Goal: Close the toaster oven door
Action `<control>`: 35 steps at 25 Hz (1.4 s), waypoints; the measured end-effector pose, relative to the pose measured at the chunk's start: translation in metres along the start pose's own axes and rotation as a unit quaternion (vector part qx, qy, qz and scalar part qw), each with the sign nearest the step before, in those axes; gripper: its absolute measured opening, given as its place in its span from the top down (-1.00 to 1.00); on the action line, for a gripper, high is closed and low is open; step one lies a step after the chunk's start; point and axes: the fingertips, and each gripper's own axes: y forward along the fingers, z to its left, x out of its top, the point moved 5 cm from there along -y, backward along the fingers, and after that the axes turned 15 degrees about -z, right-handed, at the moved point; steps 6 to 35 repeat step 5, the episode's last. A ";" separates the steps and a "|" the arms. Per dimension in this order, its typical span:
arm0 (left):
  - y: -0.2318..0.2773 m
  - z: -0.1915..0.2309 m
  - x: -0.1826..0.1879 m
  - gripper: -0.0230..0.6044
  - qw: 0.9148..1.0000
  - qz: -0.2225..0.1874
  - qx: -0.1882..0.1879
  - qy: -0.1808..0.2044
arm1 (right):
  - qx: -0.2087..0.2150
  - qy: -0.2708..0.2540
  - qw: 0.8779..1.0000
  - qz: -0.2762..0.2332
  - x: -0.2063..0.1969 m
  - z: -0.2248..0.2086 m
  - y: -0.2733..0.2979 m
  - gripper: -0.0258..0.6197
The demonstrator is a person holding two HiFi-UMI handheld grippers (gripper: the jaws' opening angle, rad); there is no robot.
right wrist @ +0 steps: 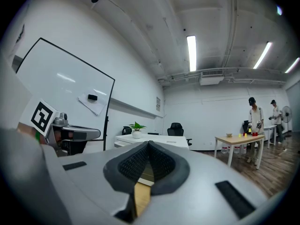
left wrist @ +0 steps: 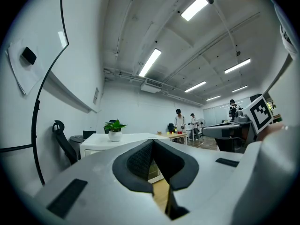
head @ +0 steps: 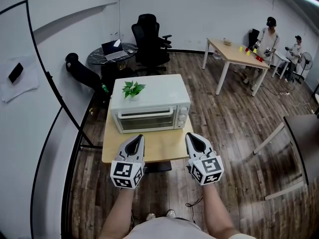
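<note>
The toaster oven (head: 149, 106) sits at the middle of the small wooden counter (head: 149, 147), its glass door (head: 148, 119) upright and flush against the front. A small potted plant (head: 132, 89) stands on the oven's top, toward its left rear corner. The left claw (head: 135, 139) and the right claw (head: 196, 139) hover side by side over the counter's near edge, just in front of the door and apart from it. Both claws are clenched with nothing between their tips.
</note>
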 end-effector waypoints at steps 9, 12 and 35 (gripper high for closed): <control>-0.002 -0.001 0.002 0.89 1.000 0.001 -0.001 -0.001 | -0.001 -0.001 1.000 0.000 0.002 0.000 -0.002 0.92; -0.002 -0.001 0.002 0.89 1.000 0.001 -0.001 -0.001 | -0.001 -0.001 1.000 0.000 0.002 0.000 -0.002 0.92; -0.002 -0.001 0.002 0.89 1.000 0.001 -0.001 -0.001 | -0.001 -0.001 1.000 0.000 0.002 0.000 -0.002 0.92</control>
